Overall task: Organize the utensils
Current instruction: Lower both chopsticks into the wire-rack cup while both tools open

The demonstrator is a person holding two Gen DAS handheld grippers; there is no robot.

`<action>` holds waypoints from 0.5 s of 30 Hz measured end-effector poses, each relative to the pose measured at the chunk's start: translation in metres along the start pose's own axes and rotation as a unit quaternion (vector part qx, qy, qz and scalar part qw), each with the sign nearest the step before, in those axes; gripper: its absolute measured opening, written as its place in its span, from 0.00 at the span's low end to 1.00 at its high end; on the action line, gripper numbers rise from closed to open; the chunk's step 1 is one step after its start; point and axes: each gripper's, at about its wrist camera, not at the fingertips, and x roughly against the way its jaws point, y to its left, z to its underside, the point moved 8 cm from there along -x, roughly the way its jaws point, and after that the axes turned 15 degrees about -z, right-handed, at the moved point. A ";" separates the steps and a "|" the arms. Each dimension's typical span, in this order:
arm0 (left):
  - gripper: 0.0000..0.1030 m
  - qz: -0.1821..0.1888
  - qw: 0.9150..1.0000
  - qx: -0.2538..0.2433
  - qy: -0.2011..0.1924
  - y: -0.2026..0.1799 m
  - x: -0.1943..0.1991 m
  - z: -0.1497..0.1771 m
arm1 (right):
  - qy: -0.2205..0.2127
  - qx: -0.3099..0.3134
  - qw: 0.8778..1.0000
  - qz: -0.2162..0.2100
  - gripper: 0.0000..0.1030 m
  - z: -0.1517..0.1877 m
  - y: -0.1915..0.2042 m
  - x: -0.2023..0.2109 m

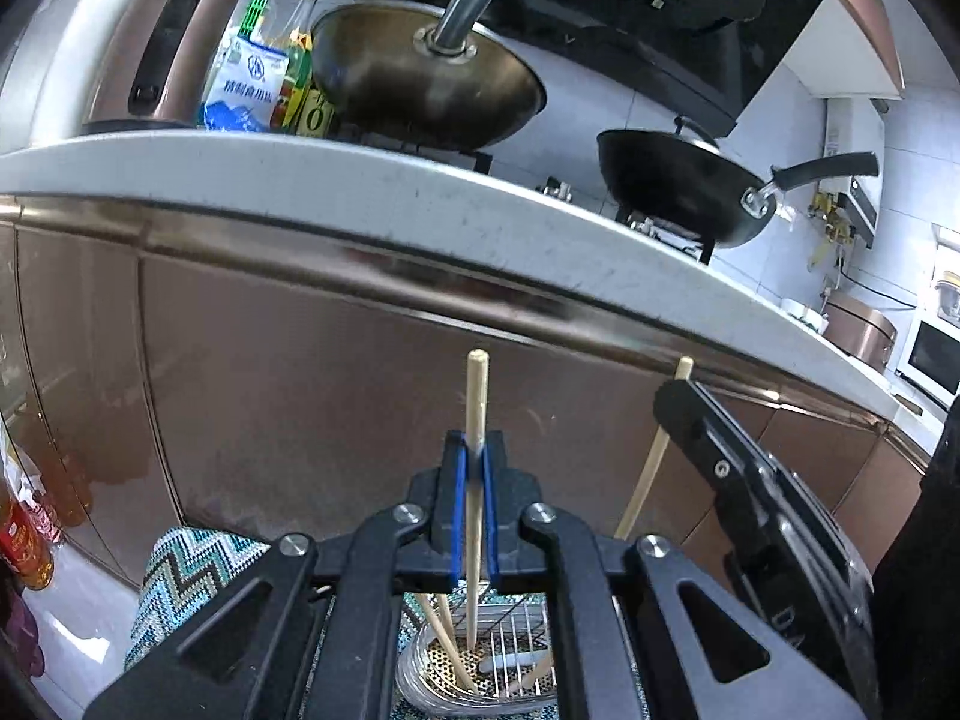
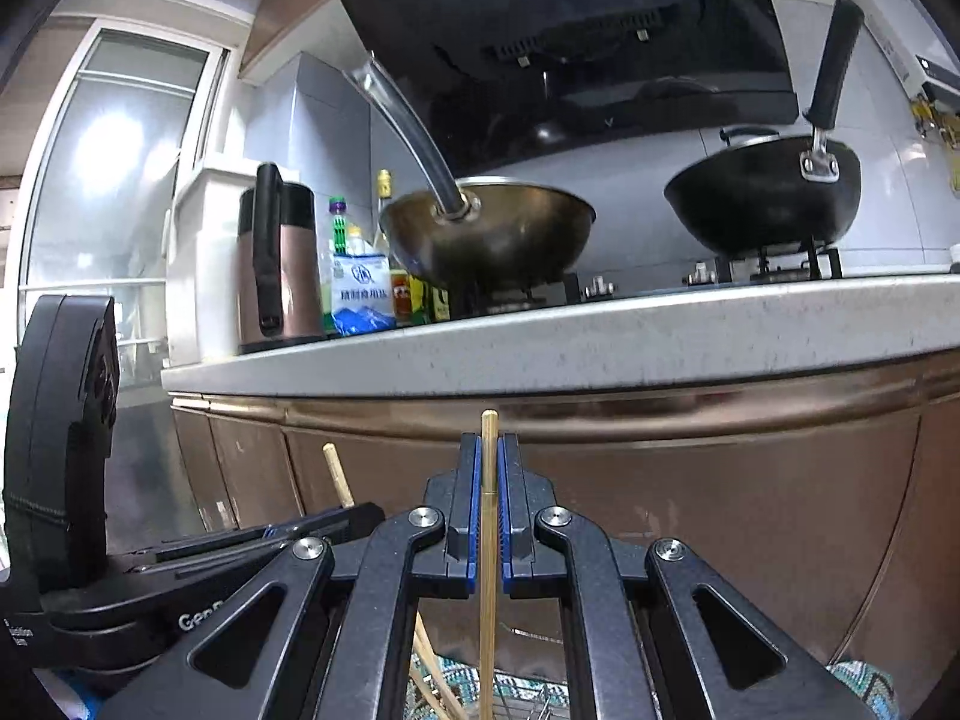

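Note:
My left gripper is shut on a pale wooden chopstick that stands upright, its lower end reaching into a wire utensil holder below. Several chopsticks lean inside that holder. My right gripper is shut on a second chopstick, also upright, over the same wire holder. In the left wrist view the right gripper's black body sits at the right with its chopstick slanting behind it. In the right wrist view the left gripper's body lies at the lower left.
A brown cabinet front stands close ahead under a white counter edge. On the counter are a steel wok, a black pan, a kettle, bottles and a salt bag. A zigzag-patterned cloth lies under the holder.

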 end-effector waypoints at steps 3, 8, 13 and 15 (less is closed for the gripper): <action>0.05 -0.005 1.000 -0.001 0.006 0.002 -0.007 0.006 | 0.010 -0.004 1.000 0.006 0.05 0.011 -0.002 -0.003; 0.06 -0.003 1.000 -0.006 0.006 0.003 -0.005 0.008 | 0.016 -0.012 1.000 0.017 0.08 0.017 -0.002 0.002; 0.06 -0.006 1.000 0.000 -0.009 0.011 0.022 -0.007 | 0.002 -0.005 1.000 0.029 0.21 -0.003 0.004 0.021; 0.06 -0.010 1.000 0.001 -0.020 0.016 0.038 -0.016 | -0.008 0.000 0.999 0.033 0.21 -0.017 0.010 0.034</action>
